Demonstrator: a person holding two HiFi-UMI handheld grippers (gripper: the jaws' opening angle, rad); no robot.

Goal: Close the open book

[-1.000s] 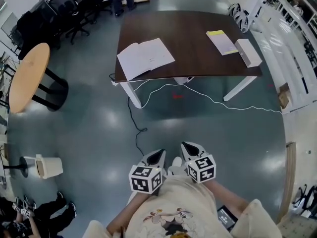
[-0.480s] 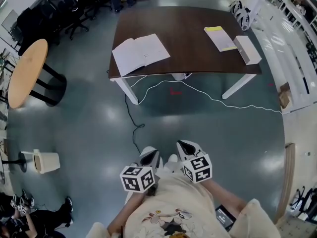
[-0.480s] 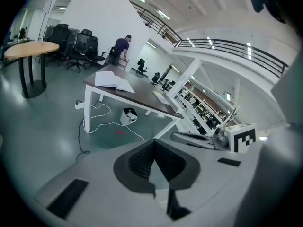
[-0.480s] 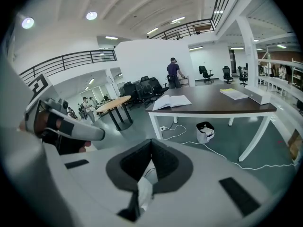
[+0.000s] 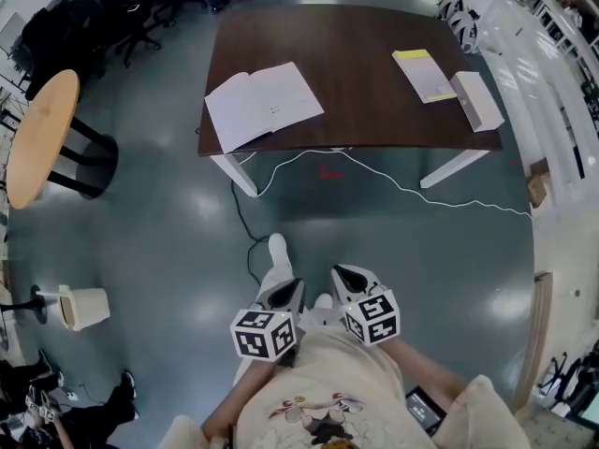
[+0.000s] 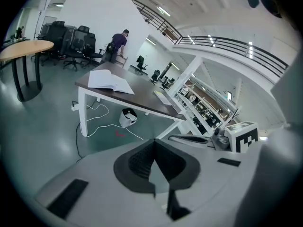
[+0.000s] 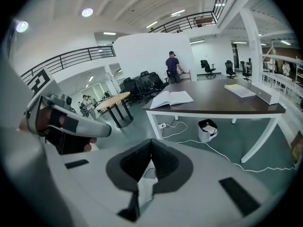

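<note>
Only one open book [image 5: 264, 104], two claws [image 5: 287, 294] [image 5: 349, 278]

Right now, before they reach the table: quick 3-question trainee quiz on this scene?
1. True or false: the book on the table lies open.
2. In the head view, where on the table is the book? A) near left corner B) far right corner C) dead centre
3. Fill in: the jaws of the left gripper and the right gripper are both ____, with nothing between them.

Key: 1 true. 2 A. 3 shut.
</note>
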